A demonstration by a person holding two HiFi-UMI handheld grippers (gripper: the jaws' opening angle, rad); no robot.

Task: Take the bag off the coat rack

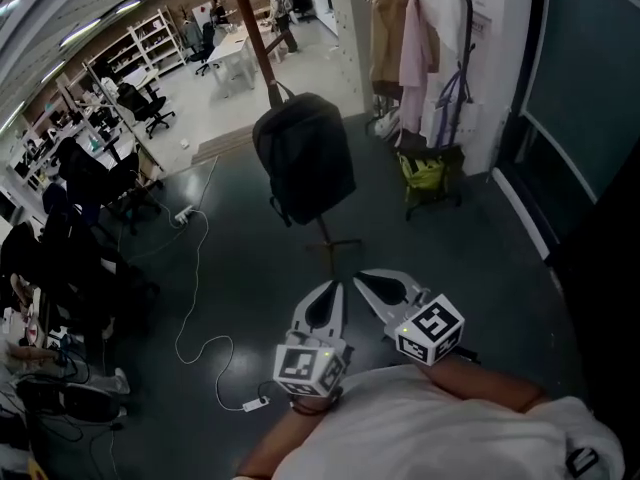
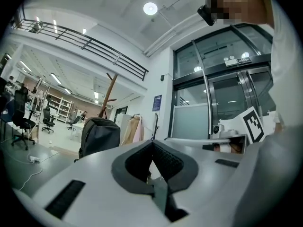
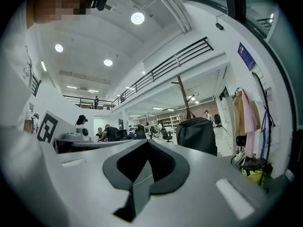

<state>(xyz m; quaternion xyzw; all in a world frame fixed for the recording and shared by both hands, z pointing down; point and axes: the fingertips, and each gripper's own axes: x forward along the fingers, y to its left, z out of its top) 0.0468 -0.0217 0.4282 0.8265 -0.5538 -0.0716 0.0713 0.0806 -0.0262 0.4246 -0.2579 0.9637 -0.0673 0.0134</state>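
A black backpack [image 1: 303, 156] hangs by its top loop from a wooden coat rack [image 1: 254, 36] standing on the dark floor ahead of me. Both grippers are low and close to my body, well short of the bag. My left gripper [image 1: 334, 287] is shut with nothing in it, and so is my right gripper [image 1: 362, 277], the two tips nearly side by side. In the left gripper view the backpack [image 2: 98, 135] shows beyond the shut left gripper [image 2: 151, 144]. From the right gripper view, the backpack [image 3: 197, 134] hangs to the right of the right gripper [image 3: 147, 141].
Coats [image 1: 408, 38] hang on the white wall at the right, above a yellow-green bag [image 1: 424, 173] on a small stand. A white cable with a power strip [image 1: 184, 213] snakes over the floor at the left. Office chairs, desks and people fill the far left.
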